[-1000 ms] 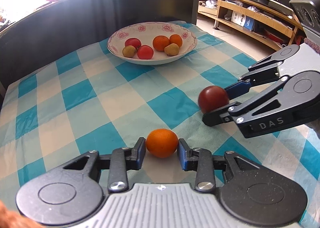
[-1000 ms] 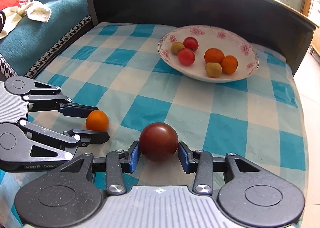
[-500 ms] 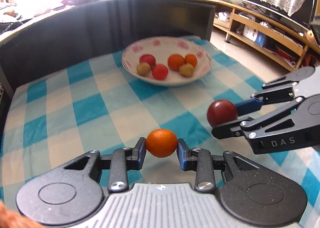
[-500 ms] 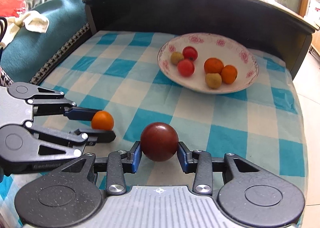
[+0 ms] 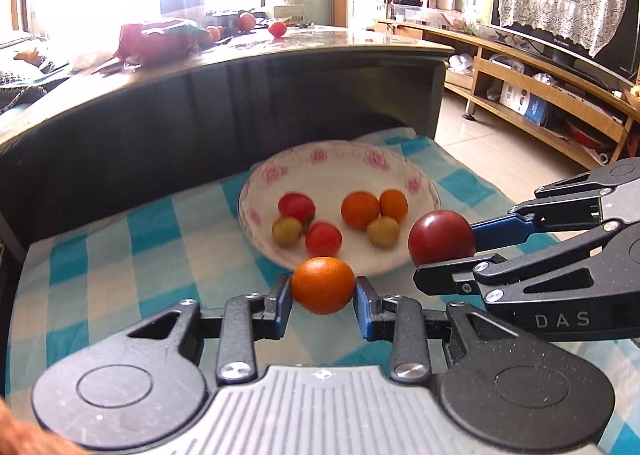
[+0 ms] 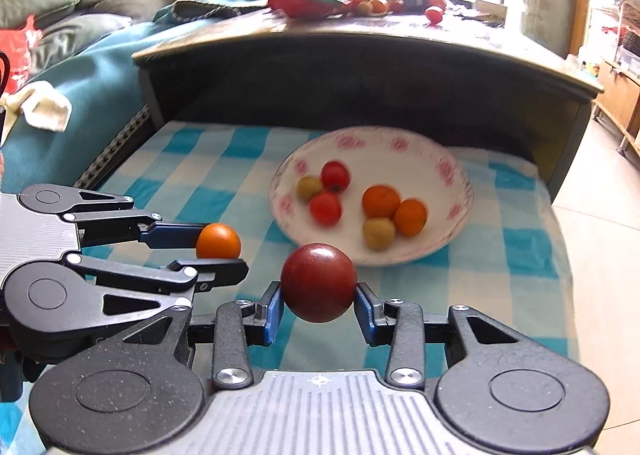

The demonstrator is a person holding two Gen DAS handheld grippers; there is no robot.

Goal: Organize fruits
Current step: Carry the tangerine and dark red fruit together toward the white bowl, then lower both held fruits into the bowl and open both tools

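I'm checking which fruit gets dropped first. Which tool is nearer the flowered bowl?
Right, slightly. The right tool, holding the dark red fruit, overlaps the bowl's near rim; the left tool, holding the orange, sits just short of it.

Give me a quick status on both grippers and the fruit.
Left gripper shut on orange. Right gripper shut on dark red fruit. Bowl ahead holds six fruits; path clear.

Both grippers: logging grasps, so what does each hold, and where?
Left gripper: orange fruit, pinched at its sides. Right gripper: dark red fruit, likewise.
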